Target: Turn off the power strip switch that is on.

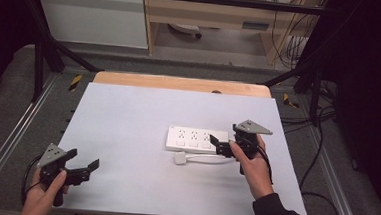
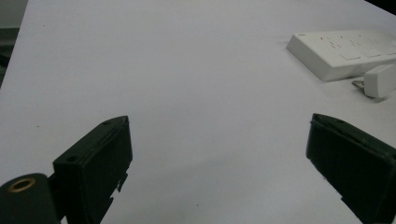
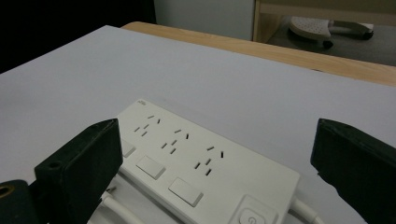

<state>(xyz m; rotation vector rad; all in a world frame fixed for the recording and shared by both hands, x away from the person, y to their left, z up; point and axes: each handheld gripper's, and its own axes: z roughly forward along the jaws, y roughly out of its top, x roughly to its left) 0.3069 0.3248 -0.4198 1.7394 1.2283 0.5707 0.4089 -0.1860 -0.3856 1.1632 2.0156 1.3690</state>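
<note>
progress: power strip (image 1: 192,139) lies flat on the bench (image 1: 127,133), its plug (image 1: 180,158) loose beside it, not in any socket; plugging in looks left to do | axis: long side runs left-right, sockets up, cable end at right | right gripper (image 1: 218,143) jaws wide, empty, over strip's right end | left gripper (image 1: 82,167) jaws wide, empty, well apart
</note>
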